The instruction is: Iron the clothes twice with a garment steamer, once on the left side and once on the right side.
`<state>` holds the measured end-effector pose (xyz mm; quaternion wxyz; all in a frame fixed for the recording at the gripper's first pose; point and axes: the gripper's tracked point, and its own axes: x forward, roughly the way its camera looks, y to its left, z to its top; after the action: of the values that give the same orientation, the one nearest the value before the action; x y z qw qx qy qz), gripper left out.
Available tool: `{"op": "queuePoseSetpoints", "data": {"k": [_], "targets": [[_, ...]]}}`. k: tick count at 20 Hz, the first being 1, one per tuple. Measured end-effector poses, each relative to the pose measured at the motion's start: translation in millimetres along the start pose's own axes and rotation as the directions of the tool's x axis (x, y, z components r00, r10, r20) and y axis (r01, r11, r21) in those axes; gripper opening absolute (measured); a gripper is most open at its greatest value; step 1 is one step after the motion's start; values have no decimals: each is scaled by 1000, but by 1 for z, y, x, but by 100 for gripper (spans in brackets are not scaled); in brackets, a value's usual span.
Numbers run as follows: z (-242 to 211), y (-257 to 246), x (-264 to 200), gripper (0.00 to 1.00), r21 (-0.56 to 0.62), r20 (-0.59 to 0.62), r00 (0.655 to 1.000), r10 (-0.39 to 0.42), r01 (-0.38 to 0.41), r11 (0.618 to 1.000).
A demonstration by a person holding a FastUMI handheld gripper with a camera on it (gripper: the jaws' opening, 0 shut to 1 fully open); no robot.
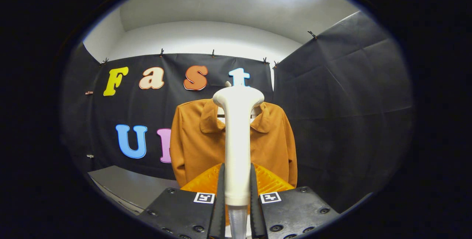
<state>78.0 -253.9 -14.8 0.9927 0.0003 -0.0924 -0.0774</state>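
1. Garment steamer (237, 139): a white, smooth, upright handle that widens into a rounded head at the top. It stands in front of the jacket, its head level with the collar and covering the neckline.
2. Tongs (237, 191): closed on the garment steamer, one finger (220, 194) pressing each side of the lower handle. A narrower pale stem continues down from the handle between the fingers.
3. Jacket (199, 143): an orange-brown collared garment hanging beyond the steamer, front facing the camera, with both sleeves falling straight at its sides. The steamer handle hides its centre line.
4. Hanger (221, 115): a pale bar just visible inside the jacket's collar, on either side of the steamer.
5. Ribbed orange panel (206, 182): lies below the jacket's hem, directly behind the fingers; what it belongs to cannot be told.
6. Table (129, 185): a grey surface to the left of the jacket and lower than its hem.
7. Booth wall (332, 102): black cloth behind and to the right of the jacket, clipped along its upper edge; a white wall and ceiling rise above it.
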Motion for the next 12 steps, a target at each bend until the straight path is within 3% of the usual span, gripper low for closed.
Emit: {"op": "queuePoseSetpoints", "data": {"k": [7,12], "targets": [[-48,-50,47,30,32,-88,995,-50,53,998],[-92,-64,64,30,74,-148,988,-39,50,996]]}}
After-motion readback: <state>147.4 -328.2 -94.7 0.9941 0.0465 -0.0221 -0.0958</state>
